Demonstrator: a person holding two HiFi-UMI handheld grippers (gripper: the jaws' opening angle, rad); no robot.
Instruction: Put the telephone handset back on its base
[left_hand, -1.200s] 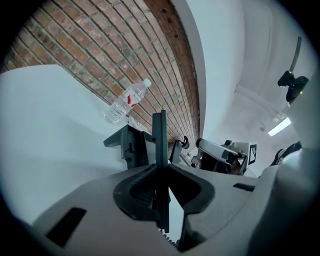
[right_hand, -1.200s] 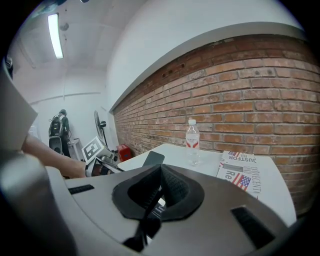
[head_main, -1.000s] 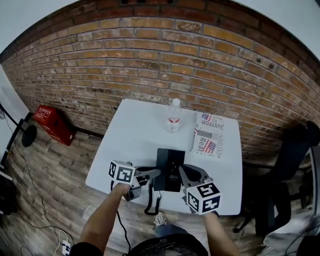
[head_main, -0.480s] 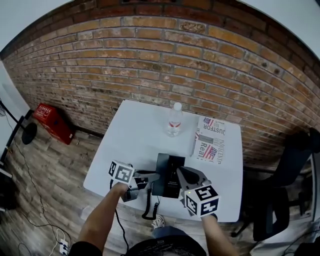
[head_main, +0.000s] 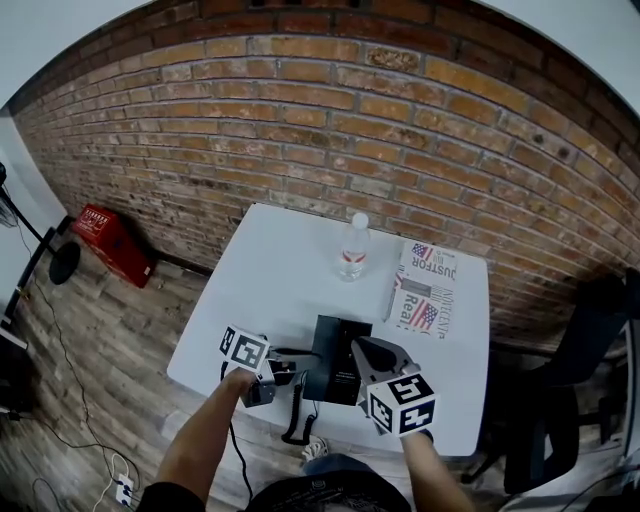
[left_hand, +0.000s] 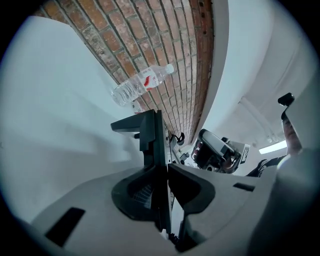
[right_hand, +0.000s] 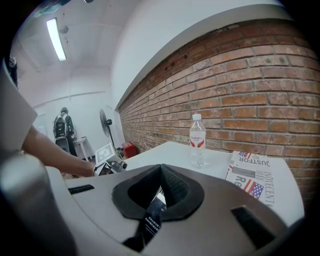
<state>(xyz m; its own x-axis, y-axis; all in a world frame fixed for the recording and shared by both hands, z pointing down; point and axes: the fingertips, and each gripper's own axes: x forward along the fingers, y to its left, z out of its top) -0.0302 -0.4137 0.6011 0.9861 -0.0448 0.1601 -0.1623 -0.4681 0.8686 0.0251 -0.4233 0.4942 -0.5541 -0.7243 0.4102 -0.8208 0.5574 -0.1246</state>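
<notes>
The black telephone base (head_main: 338, 358) lies on the white table (head_main: 270, 275) near its front edge. Its coiled cord (head_main: 296, 418) hangs over that edge. My left gripper (head_main: 292, 362) reaches in from the left and is shut on a thin black piece (left_hand: 151, 135), which looks like the handset at the base's left side. My right gripper (head_main: 368, 352) comes from the right. In the right gripper view its jaws (right_hand: 160, 187) are shut on a black labelled edge of the base (right_hand: 151, 222). The handset's outline is hard to separate from the base.
A clear water bottle (head_main: 352, 248) stands behind the phone, and a folded newspaper (head_main: 428, 290) lies at the back right. On the floor a red case (head_main: 112, 245) sits to the left and a dark chair (head_main: 590, 330) to the right. Behind is a brick wall.
The right gripper has drawn in against the base's right edge. The left gripper stays at the phone's left side, pulled slightly nearer the front edge.
</notes>
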